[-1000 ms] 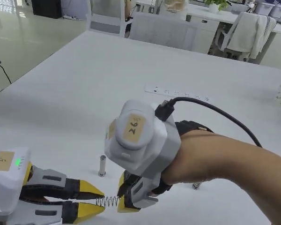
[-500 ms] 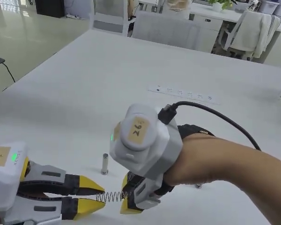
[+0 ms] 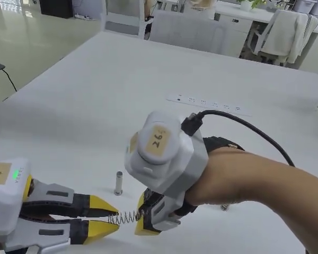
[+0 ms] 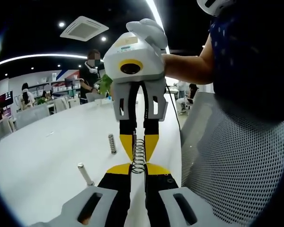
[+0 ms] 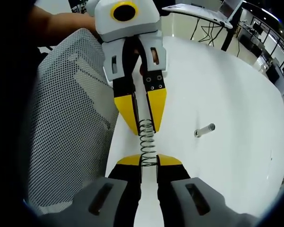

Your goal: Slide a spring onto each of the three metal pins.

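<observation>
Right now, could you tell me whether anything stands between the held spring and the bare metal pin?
Nothing visible does. The spring is gripped at either end by the left gripper and the right gripper, and only bare table separates it from the bare pin standing just beyond it.

The left gripper (image 3: 110, 218) lay low at the near left, its yellow-tipped jaws pointing right and pinched on one end of a spring (image 3: 126, 216). The right gripper (image 3: 141, 214) faced it tip to tip, jaws pinched on the other end. A bare forearm (image 3: 254, 180) reaching in from the right held it.
</observation>
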### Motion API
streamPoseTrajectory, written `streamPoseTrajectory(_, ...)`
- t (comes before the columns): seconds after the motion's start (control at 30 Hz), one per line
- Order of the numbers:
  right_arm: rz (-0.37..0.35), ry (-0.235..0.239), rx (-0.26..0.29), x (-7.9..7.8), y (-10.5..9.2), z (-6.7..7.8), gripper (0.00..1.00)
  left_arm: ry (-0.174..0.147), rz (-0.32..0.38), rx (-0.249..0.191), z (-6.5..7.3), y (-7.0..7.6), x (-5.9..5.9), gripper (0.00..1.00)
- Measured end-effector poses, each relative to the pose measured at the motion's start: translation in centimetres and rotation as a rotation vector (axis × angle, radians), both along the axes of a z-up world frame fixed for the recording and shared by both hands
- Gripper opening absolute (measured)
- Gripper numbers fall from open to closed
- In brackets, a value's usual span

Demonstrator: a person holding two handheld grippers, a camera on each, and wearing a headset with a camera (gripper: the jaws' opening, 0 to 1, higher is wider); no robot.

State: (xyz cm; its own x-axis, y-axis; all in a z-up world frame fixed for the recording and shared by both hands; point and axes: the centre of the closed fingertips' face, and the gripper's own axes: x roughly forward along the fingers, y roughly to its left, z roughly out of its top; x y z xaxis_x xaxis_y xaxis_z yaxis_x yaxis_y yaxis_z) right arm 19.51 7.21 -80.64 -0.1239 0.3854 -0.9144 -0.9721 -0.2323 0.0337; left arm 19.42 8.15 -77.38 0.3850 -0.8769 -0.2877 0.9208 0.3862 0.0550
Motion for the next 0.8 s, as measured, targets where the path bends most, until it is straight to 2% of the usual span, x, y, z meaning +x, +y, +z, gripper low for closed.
streamPoseTrajectory(0.23,0.006,-0.013,0.019,0.0,0.6,1.0,0.09,0.01,-0.004,0.015,-0.7,-0.1,0.0,0.02)
streamPoseTrajectory(0.57,0.019,-0.011,0.043,-0.5,1.8,2.3,0.09,0.015,-0.008,0.011,-0.8,-0.2,0.1,0.02)
streamPoseTrajectory(0.8,0.029,-0.013,0.042,-0.6,2.1,2.5,0.09,0.02,-0.013,0.009,-0.8,-0.3,0.1,0.02)
